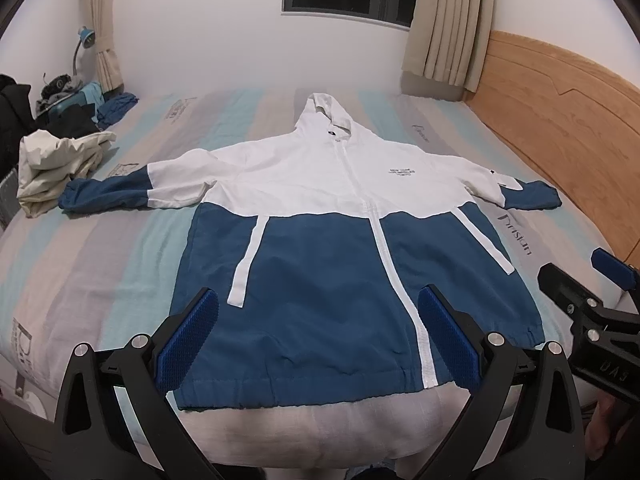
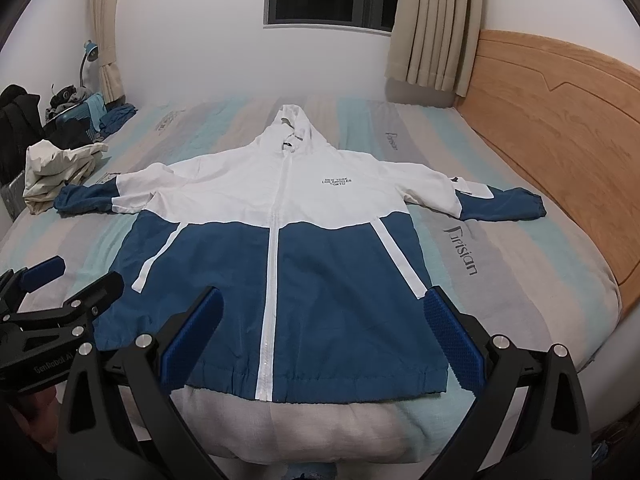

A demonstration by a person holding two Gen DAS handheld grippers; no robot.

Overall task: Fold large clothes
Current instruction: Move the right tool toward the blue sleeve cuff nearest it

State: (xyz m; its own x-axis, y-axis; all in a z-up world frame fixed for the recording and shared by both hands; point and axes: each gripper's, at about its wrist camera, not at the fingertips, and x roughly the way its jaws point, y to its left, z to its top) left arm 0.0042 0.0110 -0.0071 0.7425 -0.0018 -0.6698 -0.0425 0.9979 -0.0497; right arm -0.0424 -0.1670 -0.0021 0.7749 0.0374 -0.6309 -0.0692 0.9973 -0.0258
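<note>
A white and blue hooded jacket (image 1: 320, 240) lies flat, front up and zipped, on the bed, hood toward the far wall, both sleeves spread out; it also shows in the right wrist view (image 2: 280, 248). My left gripper (image 1: 318, 332) is open and empty, held above the jacket's hem. My right gripper (image 2: 324, 328) is open and empty, also above the hem. The right gripper shows at the right edge of the left wrist view (image 1: 580, 280). The left gripper shows at the left edge of the right wrist view (image 2: 64, 280).
The striped bedsheet (image 1: 100, 248) covers the bed. A crumpled cream garment (image 1: 56, 164) lies by the left sleeve cuff. Dark clothes and a lamp (image 1: 60, 96) pile up at the far left. A wooden headboard (image 1: 568, 128) runs along the right side.
</note>
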